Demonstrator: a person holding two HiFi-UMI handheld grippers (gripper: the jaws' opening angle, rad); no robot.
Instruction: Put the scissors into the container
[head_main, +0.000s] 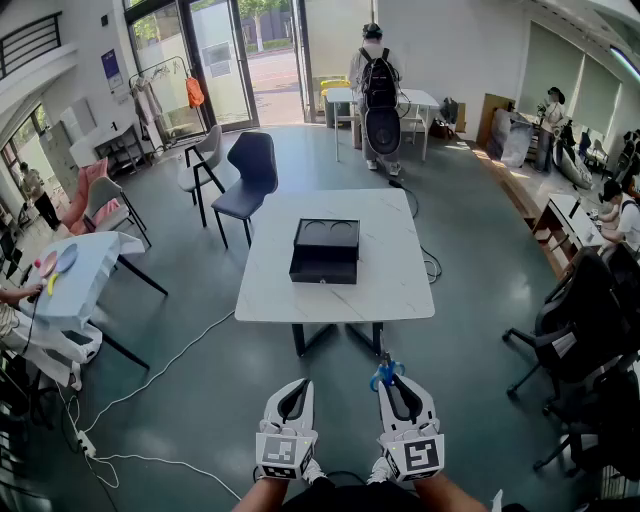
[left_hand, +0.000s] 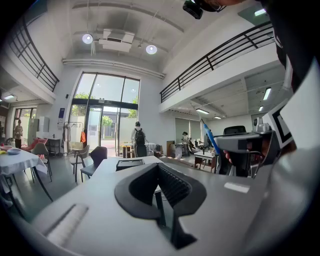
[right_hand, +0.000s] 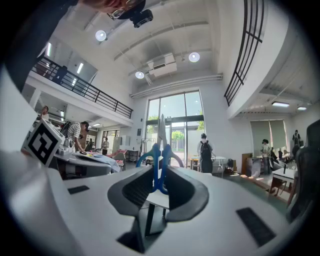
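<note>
1. Head view: both grippers are held low on the near side of the white table (head_main: 275, 295), well short of it. The right gripper (head_main: 397, 384) is clamped on the blue-handled scissors (head_main: 385, 372). The left gripper (head_main: 294, 388) looks drawn together on nothing. The black container (head_main: 326, 250) sits open-topped at the table's middle. From where I stand, the worry is the floor: a white cable (head_main: 150, 378) trails off the table's near-left corner, and a snag underfoot could jolt the scissors loose.

2. Left gripper view: its pads meet with nothing between them. Beyond them are the table (left_hand: 102, 166) and the container (left_hand: 130, 163). To the table's right the other gripper (left_hand: 245, 145) carries the scissors (left_hand: 209, 135) poking upward. With no hand bracing the container, a clumsy drop might shove it along the table.

3. Right gripper view: the right gripper (right_hand: 159, 186) pinches the scissors (right_hand: 160, 162) low on the handles, where the two loops meet. The blades point up and away. It is a narrow hold, so I judge they could swivel or slide. The tips lead, so they might catch the container's rim and skid onto the table.

4. Head view again, for the room: the tabletop is pale and bare apart from the container. A dark chair (head_main: 250, 175) stands off the table's far-left corner. A person with a backpack (head_main: 378, 95) stands beyond the table's far side, on the grey floor.
</note>
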